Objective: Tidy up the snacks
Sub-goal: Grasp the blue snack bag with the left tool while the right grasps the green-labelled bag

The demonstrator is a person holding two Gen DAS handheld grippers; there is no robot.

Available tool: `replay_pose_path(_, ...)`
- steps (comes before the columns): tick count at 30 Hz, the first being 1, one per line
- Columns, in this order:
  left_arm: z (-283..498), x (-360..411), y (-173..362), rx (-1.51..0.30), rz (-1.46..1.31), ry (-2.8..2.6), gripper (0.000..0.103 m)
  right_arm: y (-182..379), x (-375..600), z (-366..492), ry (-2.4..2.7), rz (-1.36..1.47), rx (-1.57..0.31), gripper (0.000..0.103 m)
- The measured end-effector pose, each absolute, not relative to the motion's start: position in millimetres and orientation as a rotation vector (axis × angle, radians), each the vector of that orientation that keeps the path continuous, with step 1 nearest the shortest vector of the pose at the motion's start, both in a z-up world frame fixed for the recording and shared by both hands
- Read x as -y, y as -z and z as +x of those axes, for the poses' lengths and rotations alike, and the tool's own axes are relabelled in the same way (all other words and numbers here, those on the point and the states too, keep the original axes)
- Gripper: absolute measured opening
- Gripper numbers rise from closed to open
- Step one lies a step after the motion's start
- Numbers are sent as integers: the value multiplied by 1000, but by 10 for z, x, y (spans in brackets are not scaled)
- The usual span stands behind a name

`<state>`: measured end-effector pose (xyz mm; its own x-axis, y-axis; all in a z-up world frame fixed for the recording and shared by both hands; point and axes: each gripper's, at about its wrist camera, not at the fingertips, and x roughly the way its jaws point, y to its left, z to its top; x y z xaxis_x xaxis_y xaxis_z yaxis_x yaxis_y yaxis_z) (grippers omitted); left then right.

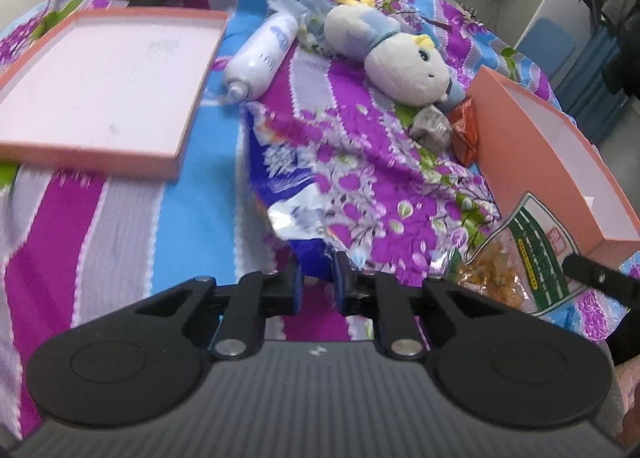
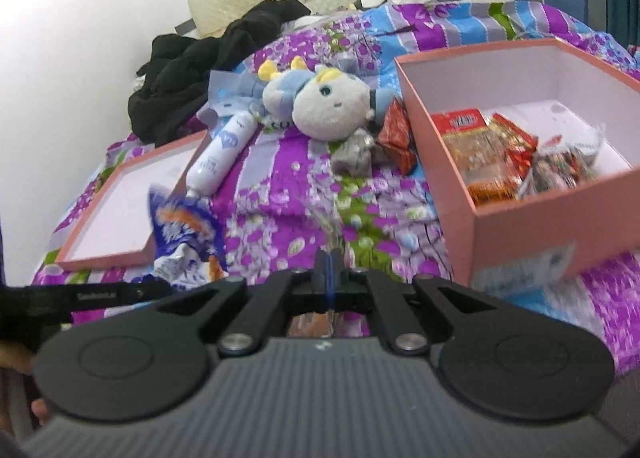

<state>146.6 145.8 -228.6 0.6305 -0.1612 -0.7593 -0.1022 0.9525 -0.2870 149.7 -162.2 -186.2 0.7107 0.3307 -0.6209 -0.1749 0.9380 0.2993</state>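
Note:
My left gripper is shut on the lower end of a blue and white snack bag, which stands up from the jaws over the bedspread; the same bag shows at the lower left of the right wrist view. My right gripper is shut, and an orange snack bag shows just beneath its fingers. In the left wrist view that green-labelled bag of orange snacks hangs by the pink box. The open pink box holds several snack packets.
A pink lid lies upturned on the left. A plush toy, a white bottle, a red packet and a grey packet lie on the purple floral bedspread. Black clothes are heaped by the wall.

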Motion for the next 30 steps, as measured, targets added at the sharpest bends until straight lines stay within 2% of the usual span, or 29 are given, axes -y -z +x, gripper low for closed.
replay_pose_path(8,1163,-1544,2285,-897,-338,11,17,2074,1549,1227,-295,175,-835,3)
replay_pose_path(12,1112,-1629,2308,-910,-370,3,19,2224,1466,1157,-325,140,-900,7)
replay_pose_path(13,1106,-1641,2307,-908,-370,3,20,2238,1445,1145,-326,119,-907,8)
replay_pose_path(15,1073,-1643,2290,-911,-360,-11,32,2240,1413,1143,-337,83,-911,12)
replay_pose_path(16,1066,-1637,2280,-911,-353,-19,37,2234,1406,1140,-338,68,-909,15)
replay_pose_path(17,1049,-1638,2271,-911,-351,-27,49,2229,1407,1133,-339,58,-905,36)
replay_pose_path(18,1027,-1640,2260,-905,-353,-34,61,2225,1412,1137,-338,53,-900,66)
replay_pose_path(20,1005,-1636,2242,-898,-365,-50,74,2230,1428,1123,-352,39,-876,91)
replay_pose_path(21,996,-1632,2233,-895,-373,-56,80,2238,1426,1124,-350,18,-872,91)
replay_pose_path(23,982,-1623,2217,-886,-386,-56,84,2254,1410,1136,-326,-43,-861,91)
replay_pose_path(30,1072,-1515,2172,-881,-389,-68,85,2053,1331,1082,-344,-192,-652,91)
